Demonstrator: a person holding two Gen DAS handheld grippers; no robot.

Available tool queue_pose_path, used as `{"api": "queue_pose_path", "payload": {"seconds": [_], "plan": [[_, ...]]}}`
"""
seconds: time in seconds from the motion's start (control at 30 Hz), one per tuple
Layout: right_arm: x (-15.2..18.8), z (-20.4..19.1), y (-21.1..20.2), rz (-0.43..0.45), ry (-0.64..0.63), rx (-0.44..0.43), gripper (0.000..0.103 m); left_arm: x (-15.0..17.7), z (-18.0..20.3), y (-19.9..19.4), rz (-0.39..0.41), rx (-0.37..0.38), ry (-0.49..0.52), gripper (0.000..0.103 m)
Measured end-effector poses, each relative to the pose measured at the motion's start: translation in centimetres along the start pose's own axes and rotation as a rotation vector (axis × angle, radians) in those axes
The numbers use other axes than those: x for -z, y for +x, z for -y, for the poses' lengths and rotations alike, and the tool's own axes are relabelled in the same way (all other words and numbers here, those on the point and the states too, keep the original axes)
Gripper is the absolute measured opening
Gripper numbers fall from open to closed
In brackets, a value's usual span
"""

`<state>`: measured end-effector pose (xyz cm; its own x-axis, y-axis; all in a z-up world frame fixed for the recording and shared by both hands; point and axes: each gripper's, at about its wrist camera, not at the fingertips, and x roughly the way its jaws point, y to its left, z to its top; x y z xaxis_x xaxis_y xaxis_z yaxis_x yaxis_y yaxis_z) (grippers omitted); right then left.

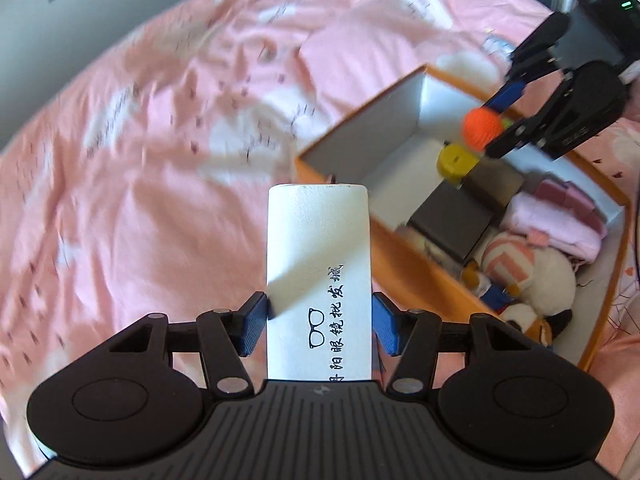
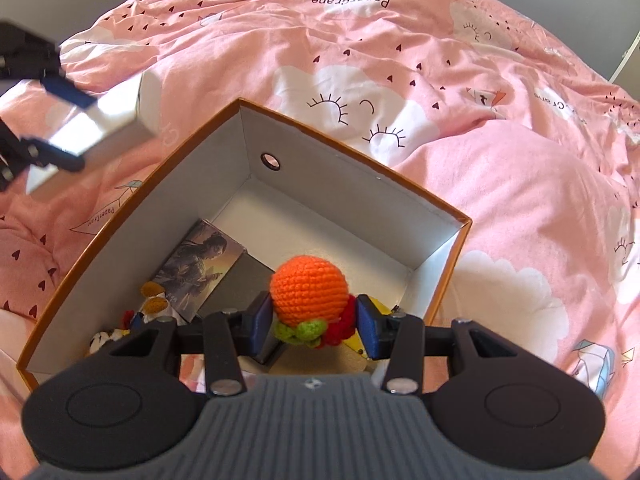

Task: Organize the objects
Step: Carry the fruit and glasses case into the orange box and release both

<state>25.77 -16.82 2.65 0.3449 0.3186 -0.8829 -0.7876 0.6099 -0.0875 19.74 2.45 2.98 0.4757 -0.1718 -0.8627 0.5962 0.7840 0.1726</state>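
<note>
A white case [image 1: 318, 280] was clamped lengthwise between the left gripper's [image 1: 318, 326] jaws, beside the box [image 1: 420, 256]. A crochet ball [image 2: 309, 290] was clamped in the right gripper's [image 2: 316, 322] jaws, held above the box.

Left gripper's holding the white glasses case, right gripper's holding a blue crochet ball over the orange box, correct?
Not quite: the crochet ball is orange, not blue, as the right wrist view shows. The rest holds: the right gripper holds it over the orange box, and the left gripper holds the white glasses case.
</note>
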Motion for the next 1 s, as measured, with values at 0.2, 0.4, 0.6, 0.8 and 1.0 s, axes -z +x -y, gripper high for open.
{"api": "queue_pose_path", "payload": {"seconds": [0.2, 0.4, 0.6, 0.8, 1.0], "plan": [[0.4, 0.1, -1.3, 0.029, -0.045, 0.028, 0.047, -5.4, 4.9, -1.2, 0.082, -0.016, 0.246, 0.064], [1.1, 0.9, -2.0, 0.026, -0.109, 0.049, 0.047, -9.2, 9.8, 2.5, 0.092, 0.011, 0.511, 0.065], [1.5, 1.6, -1.3, -0.003, -0.182, 0.069, 0.047, -10.4, 11.3, 8.7, 0.009, 0.032, 0.629, 0.065], [1.4, 1.7, -0.4, -0.003, -0.237, 0.051, 0.047, -10.1, 10.8, 12.4, -0.042, 0.058, 0.701, 0.065], [0.7, 1.9, 1.5, -0.021, -0.286, 0.048, 0.047, -9.5, 10.5, 15.3, -0.074, 0.064, 0.772, 0.065]]}}
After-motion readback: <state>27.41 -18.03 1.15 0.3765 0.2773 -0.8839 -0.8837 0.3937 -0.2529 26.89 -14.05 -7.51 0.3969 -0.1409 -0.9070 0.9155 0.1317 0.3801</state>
